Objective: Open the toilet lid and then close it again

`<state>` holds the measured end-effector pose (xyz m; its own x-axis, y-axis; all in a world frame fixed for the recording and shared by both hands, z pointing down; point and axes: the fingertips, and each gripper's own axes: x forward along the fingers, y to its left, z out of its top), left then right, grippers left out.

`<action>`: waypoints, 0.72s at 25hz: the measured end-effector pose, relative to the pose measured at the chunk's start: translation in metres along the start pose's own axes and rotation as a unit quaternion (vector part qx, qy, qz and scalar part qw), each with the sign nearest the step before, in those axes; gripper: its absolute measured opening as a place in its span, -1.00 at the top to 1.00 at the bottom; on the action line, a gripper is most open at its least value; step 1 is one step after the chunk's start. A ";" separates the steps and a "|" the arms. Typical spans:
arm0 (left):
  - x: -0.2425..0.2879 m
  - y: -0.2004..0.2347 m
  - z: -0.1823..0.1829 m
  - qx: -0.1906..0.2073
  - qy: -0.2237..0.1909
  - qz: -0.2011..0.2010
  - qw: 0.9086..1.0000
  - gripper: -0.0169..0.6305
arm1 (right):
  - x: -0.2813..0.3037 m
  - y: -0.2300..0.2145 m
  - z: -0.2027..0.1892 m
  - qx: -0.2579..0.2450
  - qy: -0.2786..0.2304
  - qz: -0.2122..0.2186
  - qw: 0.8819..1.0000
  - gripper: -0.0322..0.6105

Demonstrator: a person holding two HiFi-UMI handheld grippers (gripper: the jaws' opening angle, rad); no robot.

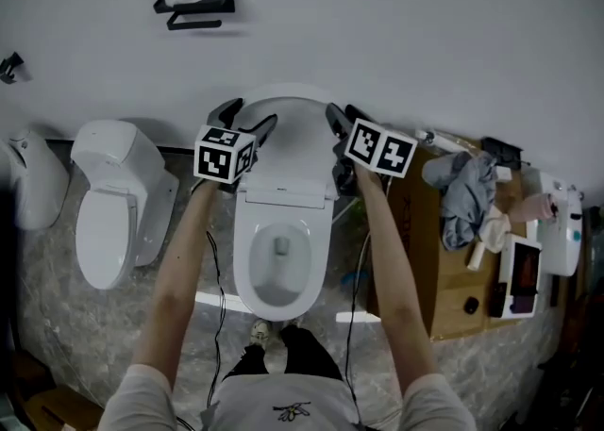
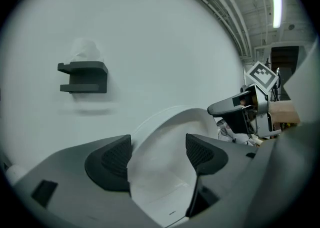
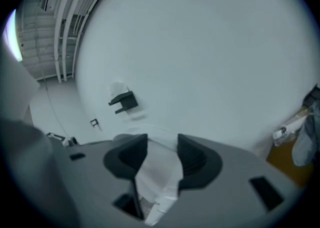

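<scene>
The lid (image 1: 283, 129) stands upright at the back edge of the toilet (image 1: 283, 189), at or very near the wall (image 1: 406, 33). The seat (image 1: 241, 269) is down and the bowl (image 1: 280, 264) lies open to the head view.

The left gripper (image 1: 250, 121) is at the lid's left edge and the right gripper (image 1: 341, 124) at its right edge, both up near the top half. In the left gripper view, the left gripper (image 2: 159, 156) has its jaws wide apart. The lid (image 2: 165, 137) fills the gap between them, and neither pad is seen pressing on it. The right gripper (image 2: 240, 112) shows across the lid from there, with its marker cube (image 2: 262, 74) above.

In the right gripper view, which is blurred, the right gripper (image 3: 162, 154) also has its jaws apart, though less widely. They straddle the lid's (image 3: 157, 172) edge, and no firm grip on it shows.

A black paper holder (image 1: 195, 7) with a roll is fixed high on the wall, above and left of the toilet. A second toilet (image 1: 106, 222) stands on the floor (image 1: 57, 325) to the left, its lid shut. To the right is a wooden cabinet (image 1: 444, 269) with a crumpled cloth (image 1: 464, 189) and small items along its far and right edges. The person's shoes (image 1: 269, 337) are just in front of the bowl.
</scene>
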<state>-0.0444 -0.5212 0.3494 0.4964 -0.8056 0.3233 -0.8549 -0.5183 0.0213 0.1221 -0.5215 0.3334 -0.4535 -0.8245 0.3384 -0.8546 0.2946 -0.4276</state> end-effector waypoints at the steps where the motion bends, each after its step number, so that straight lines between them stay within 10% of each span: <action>1: 0.005 0.004 0.002 -0.010 -0.003 0.001 1.000 -0.16 | 0.005 -0.003 0.003 -0.001 0.000 0.002 1.000 0.26; 18: 0.046 0.029 0.008 -0.016 0.016 0.011 1.000 -0.16 | 0.045 -0.015 0.018 -0.035 0.014 0.004 0.999 0.29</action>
<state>-0.0451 -0.5755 0.3571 0.4725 -0.8069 0.3545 -0.8705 -0.4902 0.0446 0.1192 -0.5713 0.3400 -0.4667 -0.8087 0.3582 -0.8658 0.3350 -0.3717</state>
